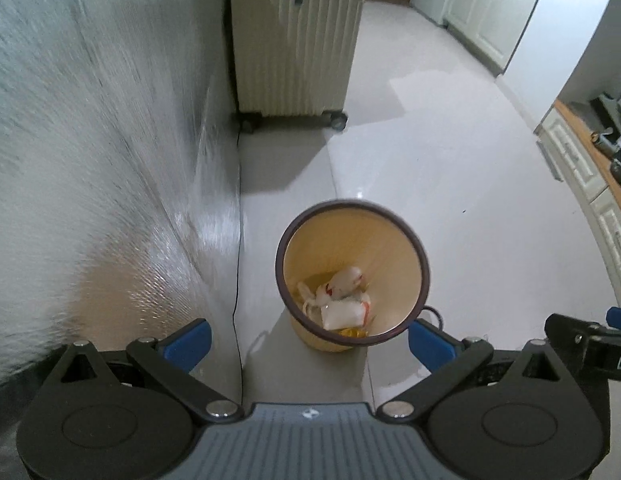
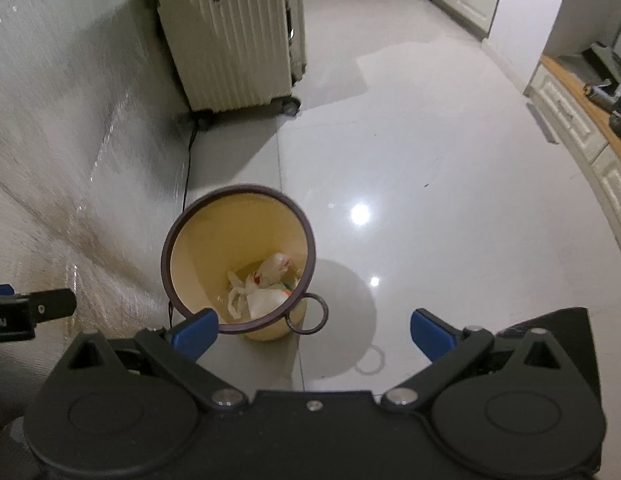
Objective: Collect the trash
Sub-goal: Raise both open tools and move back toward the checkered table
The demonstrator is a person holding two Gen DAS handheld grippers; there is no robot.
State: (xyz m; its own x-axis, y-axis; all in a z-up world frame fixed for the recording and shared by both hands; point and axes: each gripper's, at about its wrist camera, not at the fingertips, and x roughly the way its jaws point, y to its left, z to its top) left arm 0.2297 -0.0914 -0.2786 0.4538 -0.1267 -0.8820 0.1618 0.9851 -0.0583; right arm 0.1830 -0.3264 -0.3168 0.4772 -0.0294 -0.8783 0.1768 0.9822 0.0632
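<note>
- The left tool (image 1: 308,340) has its blue fingers (image 1: 189,342) spread wide and holds nothing.
- The right tool (image 2: 312,334) is likewise spread wide and empty.
- The waste bin (image 1: 352,236) stands upright on the tiled floor (image 1: 450,184), just ahead of the left tool and between its fingers; its long axis runs vertical and its dark-rimmed mouth faces up toward both cameras.
- Seen from the right tool, the bin sits ahead and to the left, its near rim by that tool's left finger (image 2: 194,330).
- Crumpled white trash (image 1: 342,300) with red marks lies loose at the bottom of the bin, with no clear direction.
- A metal ring (image 2: 308,314) hangs from the bin's rim on the side toward the right tool.
- A ribbed cream suitcase (image 1: 294,44) stands upright on wheels farther ahead, beside the textured wall (image 1: 90,140).
- A thin dark cable (image 1: 238,240) runs along the floor at the foot of the wall.
- White cabinets (image 1: 582,160) stand far off to the right.
</note>
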